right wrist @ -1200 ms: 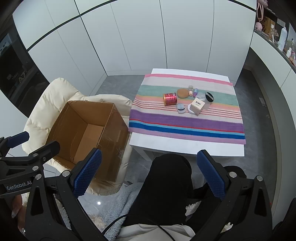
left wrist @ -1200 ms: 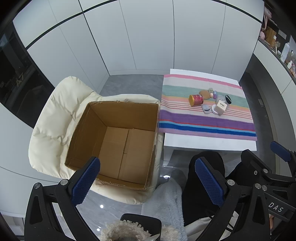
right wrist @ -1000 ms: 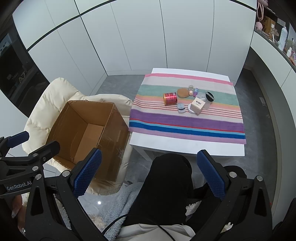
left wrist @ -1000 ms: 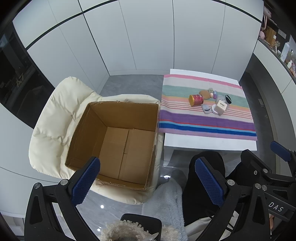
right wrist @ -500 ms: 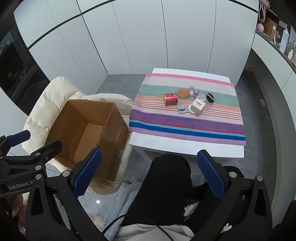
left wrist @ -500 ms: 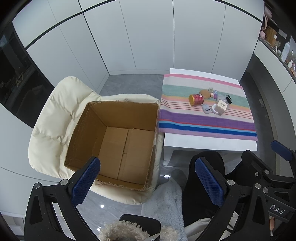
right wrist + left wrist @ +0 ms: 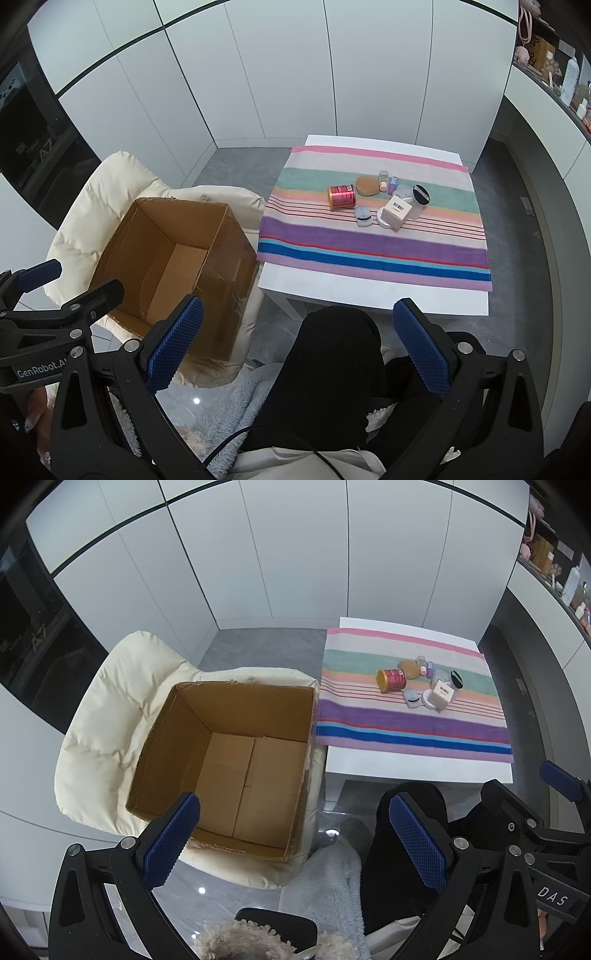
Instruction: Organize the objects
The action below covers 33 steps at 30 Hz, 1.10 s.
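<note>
One empty brown cardboard box (image 7: 236, 760) stands on one cream padded chair (image 7: 107, 709). On the striped cloth (image 7: 373, 243) of one white table (image 7: 369, 291) lie one red tin can (image 7: 341, 196), one tan round pad (image 7: 367, 185), one small white carton (image 7: 397, 213) and a few small jars, too small to count. The left gripper (image 7: 295, 838) and the right gripper (image 7: 301, 350) are both spread wide and hold nothing, low and well apart from these things.

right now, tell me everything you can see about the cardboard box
The cardboard box is plain brown corrugated card, open at the top with no top flaps showing. It is empty: its floor shows two bottom flaps meeting at a seam. Its upper edges look a little ragged, and the right wrist view shows clear tape glinting on its outer side. It sits upright on the cream padded chair, next to the white table with the striped cloth. Neither gripper touches it.
</note>
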Available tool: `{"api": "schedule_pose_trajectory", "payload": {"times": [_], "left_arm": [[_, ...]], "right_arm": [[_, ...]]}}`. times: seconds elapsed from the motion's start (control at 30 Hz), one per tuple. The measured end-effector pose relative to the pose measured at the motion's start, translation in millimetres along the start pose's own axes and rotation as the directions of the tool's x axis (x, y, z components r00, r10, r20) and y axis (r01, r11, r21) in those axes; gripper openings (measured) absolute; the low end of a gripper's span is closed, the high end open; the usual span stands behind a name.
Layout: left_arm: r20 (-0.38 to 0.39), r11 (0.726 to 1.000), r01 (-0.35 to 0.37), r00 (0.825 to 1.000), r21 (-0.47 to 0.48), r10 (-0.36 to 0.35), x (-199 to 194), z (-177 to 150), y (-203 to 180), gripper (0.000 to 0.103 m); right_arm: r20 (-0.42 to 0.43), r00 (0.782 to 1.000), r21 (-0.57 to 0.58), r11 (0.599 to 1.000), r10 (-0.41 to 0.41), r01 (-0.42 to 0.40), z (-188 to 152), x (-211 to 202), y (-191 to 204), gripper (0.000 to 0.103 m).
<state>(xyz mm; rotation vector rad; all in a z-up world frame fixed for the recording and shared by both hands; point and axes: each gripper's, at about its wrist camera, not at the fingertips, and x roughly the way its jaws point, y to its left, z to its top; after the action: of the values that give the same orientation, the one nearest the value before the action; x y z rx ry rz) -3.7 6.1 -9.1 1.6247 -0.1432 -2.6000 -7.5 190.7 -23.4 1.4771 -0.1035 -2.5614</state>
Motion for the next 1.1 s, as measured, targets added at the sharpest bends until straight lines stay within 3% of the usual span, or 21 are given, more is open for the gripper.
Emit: {"api": "schedule_pose_trajectory", "payload": {"times": [0.27, 0.5, 0.7, 0.83, 1.1], "left_arm": [[0.004, 1.0, 0.007, 1.0, -0.007, -0.007, 2.0, -0.4, 1.3, 0.103], [0.001, 0.994, 0.101, 0.995, -0.045, -0.101, 9.2, 1.6, 3.7, 0.103], [-0.003, 0.995, 0.087, 0.996, -0.038, -0.087, 16.2, 4.8, -2.5, 0.103], [-0.023, 0.997, 0.079, 0.997, -0.02, -0.079, 23.9, 9.9, -11.4, 0.103], [-0.039, 0.989, 0.151, 0.988, 0.005, -0.15, 38.2, 27.7, -48.1, 0.103]], "right_arm": [[-0.006, 1.0, 0.003, 1.0, 0.01, -0.01, 0.8, 2.5, -0.2, 0.103], [-0.032, 0.999, 0.006, 1.0, 0.027, -0.027, 2.6, 15.7, -6.3, 0.103], [-0.036, 0.999, -0.001, 1.0, 0.026, -0.026, 4.0, 24.8, -10.7, 0.103], [-0.042, 0.999, 0.003, 1.0, 0.015, -0.015, 6.2, 32.0, -19.4, 0.103], [-0.034, 0.999, 0.008, 1.0, -0.015, 0.015, 15.4, 36.2, -54.1, 0.103]]}}
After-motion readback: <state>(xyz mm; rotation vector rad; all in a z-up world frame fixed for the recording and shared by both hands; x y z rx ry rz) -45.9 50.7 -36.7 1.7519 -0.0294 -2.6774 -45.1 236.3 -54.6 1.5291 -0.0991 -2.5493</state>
